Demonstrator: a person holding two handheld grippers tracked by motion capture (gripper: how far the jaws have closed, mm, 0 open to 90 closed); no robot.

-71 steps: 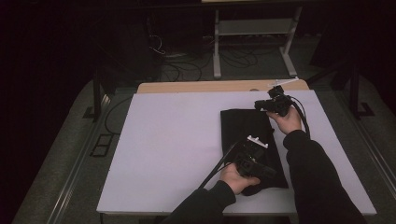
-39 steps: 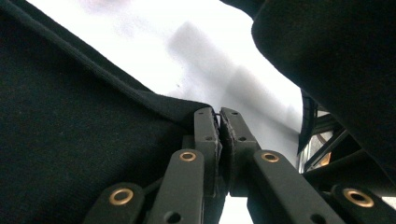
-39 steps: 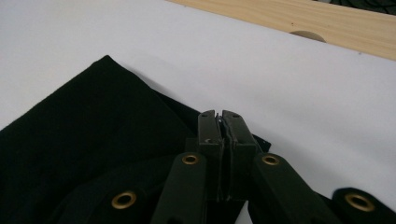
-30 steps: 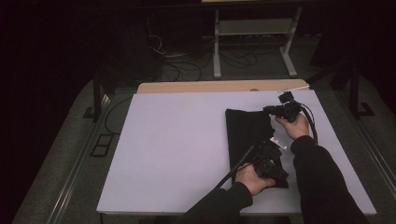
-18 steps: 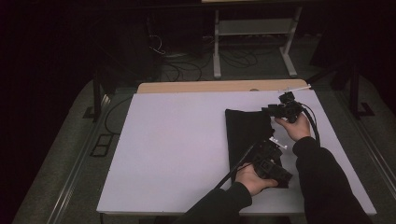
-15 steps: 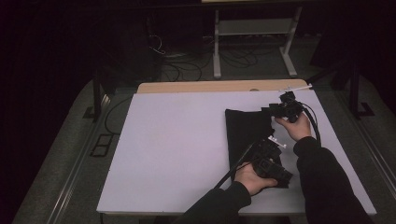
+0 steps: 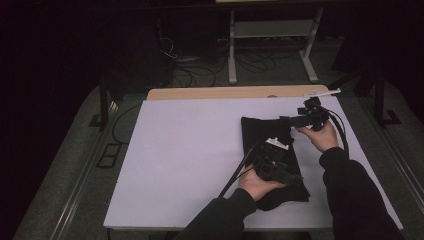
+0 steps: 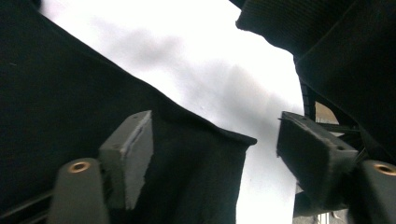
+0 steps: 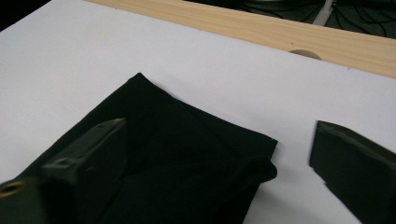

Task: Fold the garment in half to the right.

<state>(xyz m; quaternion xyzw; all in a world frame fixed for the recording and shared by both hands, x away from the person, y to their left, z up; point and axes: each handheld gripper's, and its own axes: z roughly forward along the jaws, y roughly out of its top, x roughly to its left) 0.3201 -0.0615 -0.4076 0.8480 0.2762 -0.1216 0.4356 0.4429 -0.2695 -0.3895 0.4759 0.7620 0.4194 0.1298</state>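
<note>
**Both claws spread over folded black cloth**

Flat white matte surface [image 7: 190, 150] w/ a pale wooden strip [image 7: 220, 93] along its far edge. A folded black fabric piece [image 7: 262, 131], soft, dull, roughly rectangular, lies on the surface's right half, nearer the person's side.

Left claw [image 8: 212, 154]: jaws wide apart, nothing clamped btwn them; grey blocky pads w/ brass-coloured screws at the base. The cloth's thin hemmed corner sits btwn the jaws, fabric creased. In the high view it rests low over the cloth's near end, held in the left hand [image 7: 257, 185].

Right claw [image 9: 219, 158]: jaws also apart, not gripping; hovers at the cloth's far right corner, where layered folds show a small rolled lip. Right hand [image 7: 320, 135] holds it; dark sleeves, black cables trailing.
</note>
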